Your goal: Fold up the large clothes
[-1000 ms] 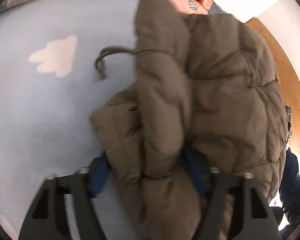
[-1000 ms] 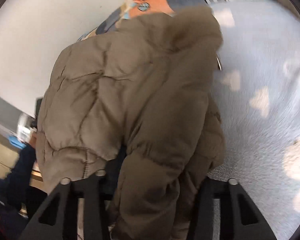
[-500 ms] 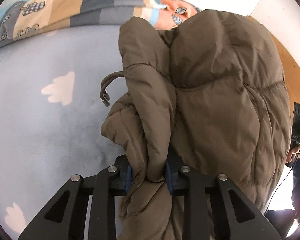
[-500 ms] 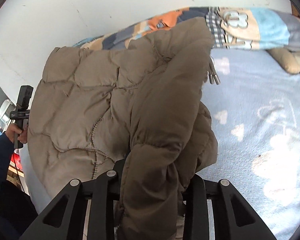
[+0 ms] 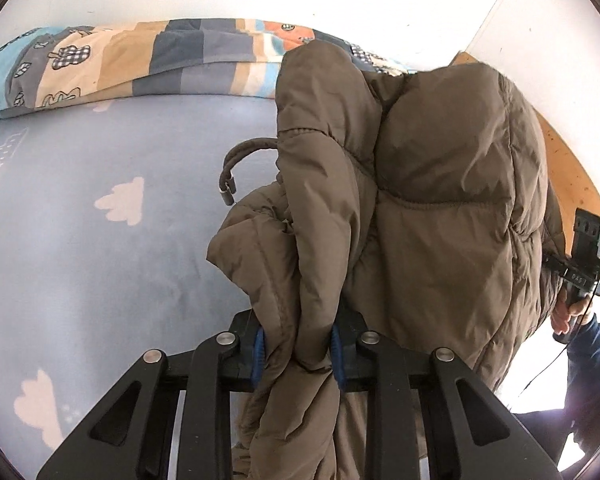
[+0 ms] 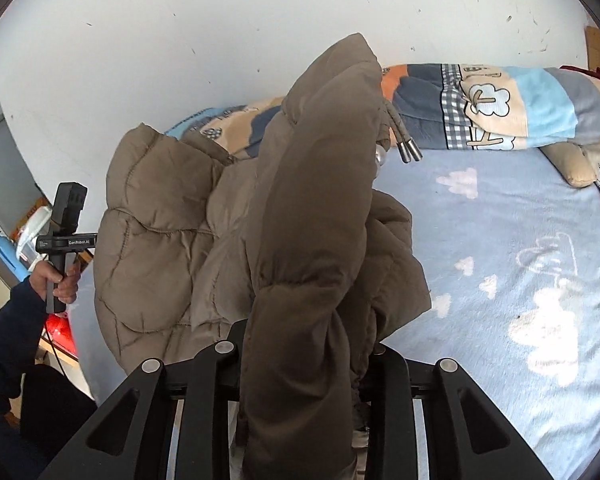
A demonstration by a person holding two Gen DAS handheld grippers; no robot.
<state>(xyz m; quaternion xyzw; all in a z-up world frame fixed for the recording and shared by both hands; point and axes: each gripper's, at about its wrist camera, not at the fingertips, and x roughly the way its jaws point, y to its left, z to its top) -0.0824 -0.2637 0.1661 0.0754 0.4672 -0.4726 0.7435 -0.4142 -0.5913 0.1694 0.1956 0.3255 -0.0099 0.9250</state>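
Observation:
A brown quilted puffer jacket (image 5: 440, 168) hangs bunched above the light blue bed sheet (image 5: 100, 240), lifted clear of it. My left gripper (image 5: 298, 350) is shut on a thick fold of its edge, the blue pads (image 5: 259, 350) pressing the fabric from both sides. In the right wrist view the jacket (image 6: 312, 220) drapes over my right gripper (image 6: 304, 360), which is shut on another bunched fold; its pads are hidden by fabric. A drawcord with metal tips (image 6: 404, 146) dangles from the hood, and it also loops out in the left wrist view (image 5: 236, 160).
A patchwork quilt (image 5: 140, 64) lies rolled along the white wall at the bed's far side. A beige pillow (image 6: 576, 164) sits at the right. A hand in a dark sleeve (image 6: 56, 276) grips the other gripper's handle. A wooden board (image 5: 572, 168) borders the bed.
Both grippers closed on folds of the jacket and rose with it. The jacket now hangs higher off the sheet, and more of the quilt and wall shows.

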